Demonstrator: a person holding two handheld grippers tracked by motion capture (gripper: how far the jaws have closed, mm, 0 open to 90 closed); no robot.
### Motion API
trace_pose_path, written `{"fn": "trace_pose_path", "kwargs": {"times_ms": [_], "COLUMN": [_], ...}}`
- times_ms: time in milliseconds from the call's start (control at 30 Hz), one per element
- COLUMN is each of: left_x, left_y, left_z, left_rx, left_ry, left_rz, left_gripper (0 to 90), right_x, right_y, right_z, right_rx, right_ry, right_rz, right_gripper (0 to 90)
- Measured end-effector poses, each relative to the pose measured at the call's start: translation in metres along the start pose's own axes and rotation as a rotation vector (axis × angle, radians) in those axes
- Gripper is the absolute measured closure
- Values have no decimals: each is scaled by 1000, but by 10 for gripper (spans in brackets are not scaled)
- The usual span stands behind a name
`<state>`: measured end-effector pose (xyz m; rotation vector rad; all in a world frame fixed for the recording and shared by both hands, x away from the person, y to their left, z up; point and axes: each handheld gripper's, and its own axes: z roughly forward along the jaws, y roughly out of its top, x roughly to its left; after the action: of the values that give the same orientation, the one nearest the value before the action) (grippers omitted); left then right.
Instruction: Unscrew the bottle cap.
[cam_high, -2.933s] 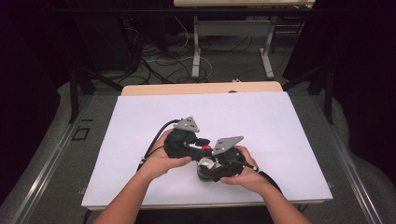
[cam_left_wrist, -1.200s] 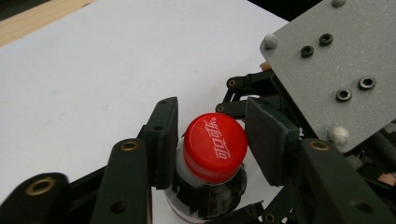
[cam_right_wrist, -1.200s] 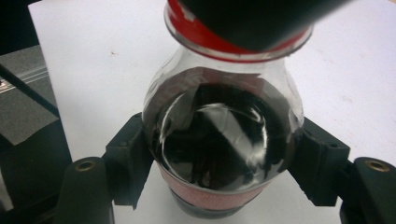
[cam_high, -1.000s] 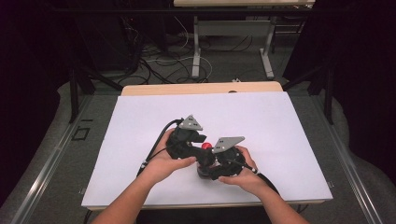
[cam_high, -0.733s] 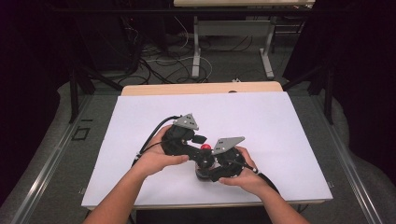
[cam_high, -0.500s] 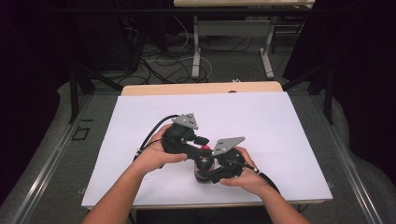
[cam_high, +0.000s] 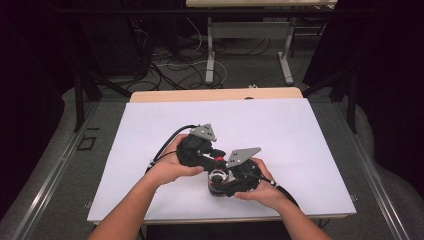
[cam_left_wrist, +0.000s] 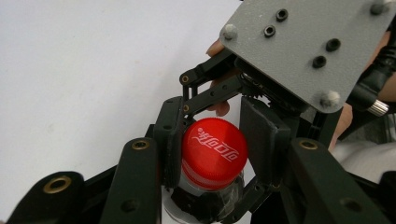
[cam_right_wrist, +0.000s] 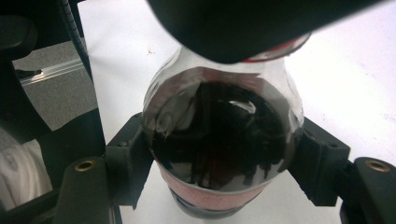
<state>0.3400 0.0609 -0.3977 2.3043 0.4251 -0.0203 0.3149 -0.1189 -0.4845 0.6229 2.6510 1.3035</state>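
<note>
While right hand-held gripper (cam_right_wrist: 219, 186) clamps bottle (cam_right_wrist: 219, 140), left hand-held gripper (cam_left_wrist: 215, 154) pinches cap (cam_left_wrist: 214, 147).

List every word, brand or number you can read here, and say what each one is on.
White script logo, upside down in the left gripper view, on the red cap of the bottle: stylised lettering, not legible letter for letter.
Reddish label band low on the bottle: too blurred to read.
Nothing else carries text.

White sheet (cam_high: 280, 125) covers wooden table (cam_high: 210, 95); 1 bottle (cam_high: 218, 179) stands on it.
</note>
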Motion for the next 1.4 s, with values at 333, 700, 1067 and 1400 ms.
{"fn": "trace_pose_path", "kwargs": {"times_ms": [333, 700, 1067, 1400], "left_x": [-16, -33, -17, -1], "left_y": [1, 2, -2, -6], "left_z": [9, 18, 3, -16], "left_rx": [-51, -129, -151, -87], "left_ry": [175, 375, 192, 22], "left_rz": [-142, -276, -198, 11], "left_gripper": [614, 614, 480, 444], "right_x": [-2, -1, -5, -3], "right_y": [-1, 0, -1, 0], "right_z": [1, 1, -1, -1], "right_rx": [3, -9, -5, -24], "right_ry": [-67, -146, -87, -38], "right_rz": [28, 69, 74, 41], "right_gripper": [300, 299, 298, 298]}}
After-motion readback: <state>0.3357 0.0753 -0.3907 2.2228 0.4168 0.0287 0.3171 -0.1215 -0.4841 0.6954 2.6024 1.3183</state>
